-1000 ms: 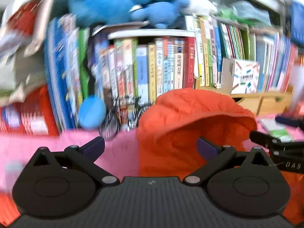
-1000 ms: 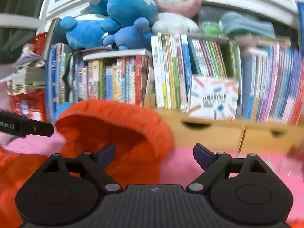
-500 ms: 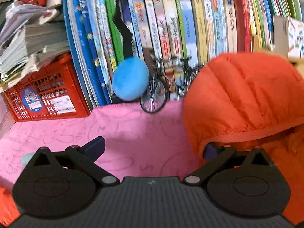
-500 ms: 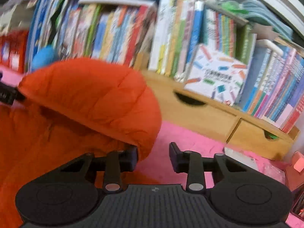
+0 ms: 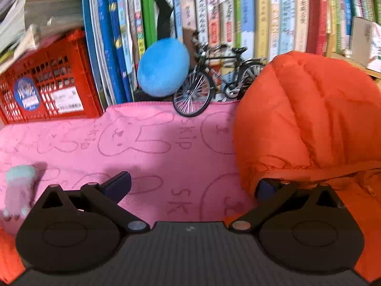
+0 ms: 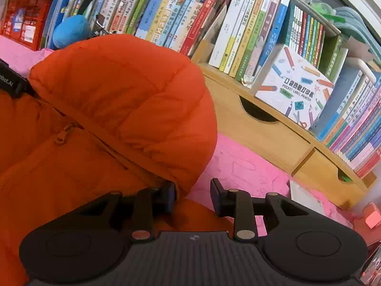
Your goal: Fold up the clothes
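Observation:
An orange puffer jacket lies on the pink cloth [image 5: 152, 143], its hood [image 5: 307, 119] puffed up toward the bookshelf. My left gripper [image 5: 193, 183] is open wide and low over the cloth. Its right finger [image 5: 264, 187] is tucked against the hood's lower left edge, and only cloth lies between the jaws. In the right wrist view the hood [image 6: 133, 90] and the jacket's zipped front [image 6: 59, 157] fill the left. My right gripper [image 6: 193, 193] has its jaws narrowed at the hood's right corner. Its left finger [image 6: 169, 196] sits under the rim, and pink cloth shows beside the other finger.
Rows of books [image 6: 238, 23] and a wooden drawer unit [image 6: 269, 133] stand close behind the jacket. A model bicycle [image 5: 214, 81], a blue plush ball [image 5: 164, 66] and a red crate [image 5: 45, 85] line the cloth's far edge. A small pale plush toy [image 5: 19, 186] lies at the left.
Both grippers dropped toward the jacket and tilted down. The right gripper's jaws went from wide to narrow at the hood's right corner. The left gripper came to the hood's left edge, jaws still wide.

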`<state>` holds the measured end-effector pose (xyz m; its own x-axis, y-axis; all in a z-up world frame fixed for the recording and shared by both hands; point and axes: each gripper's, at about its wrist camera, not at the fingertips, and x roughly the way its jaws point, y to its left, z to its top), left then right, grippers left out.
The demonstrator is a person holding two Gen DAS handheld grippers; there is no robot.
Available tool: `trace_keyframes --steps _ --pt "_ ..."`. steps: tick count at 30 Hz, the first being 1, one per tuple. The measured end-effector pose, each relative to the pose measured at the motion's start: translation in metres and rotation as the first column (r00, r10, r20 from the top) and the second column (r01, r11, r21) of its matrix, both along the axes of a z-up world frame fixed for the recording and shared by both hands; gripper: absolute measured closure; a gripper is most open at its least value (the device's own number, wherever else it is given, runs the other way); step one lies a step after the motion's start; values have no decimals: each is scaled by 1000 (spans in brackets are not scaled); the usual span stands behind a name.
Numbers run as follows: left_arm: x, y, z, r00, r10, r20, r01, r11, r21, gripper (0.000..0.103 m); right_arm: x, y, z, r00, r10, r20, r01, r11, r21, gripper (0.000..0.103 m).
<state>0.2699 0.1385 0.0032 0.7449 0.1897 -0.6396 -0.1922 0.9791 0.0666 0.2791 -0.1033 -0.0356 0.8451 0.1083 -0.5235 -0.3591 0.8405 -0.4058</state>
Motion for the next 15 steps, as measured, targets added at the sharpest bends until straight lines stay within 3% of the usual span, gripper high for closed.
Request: trace_keyframes --steps 1,4,5,8,12,15 --pt "-10 -1 7 999 -23 30 23 1000 -1 0 -2 -6 5 1000 4 -9 -4 999 32 64" --pt "-39 2 26 991 -92 97 95 995 -24 0 -13 -35 24 999 3 -36 4 984 180 28" --pt "-48 2 30 989 -100 105 104 994 -33 0 -18 -46 31 999 7 -46 4 971 241 23" --pt "-73 -1 37 987 -109 116 117 991 -63 0 -35 -69 46 998 9 -66 13 943 332 23" --pt "-114 -24 35 974 -182 134 198 973 -120 0 -72 -76 49 995 64 -70 -36 937 347 23" --pt "-144 -54 27 958 -266 106 278 953 -123 0 -109 -73 46 988 136 -73 -102 931 351 23"
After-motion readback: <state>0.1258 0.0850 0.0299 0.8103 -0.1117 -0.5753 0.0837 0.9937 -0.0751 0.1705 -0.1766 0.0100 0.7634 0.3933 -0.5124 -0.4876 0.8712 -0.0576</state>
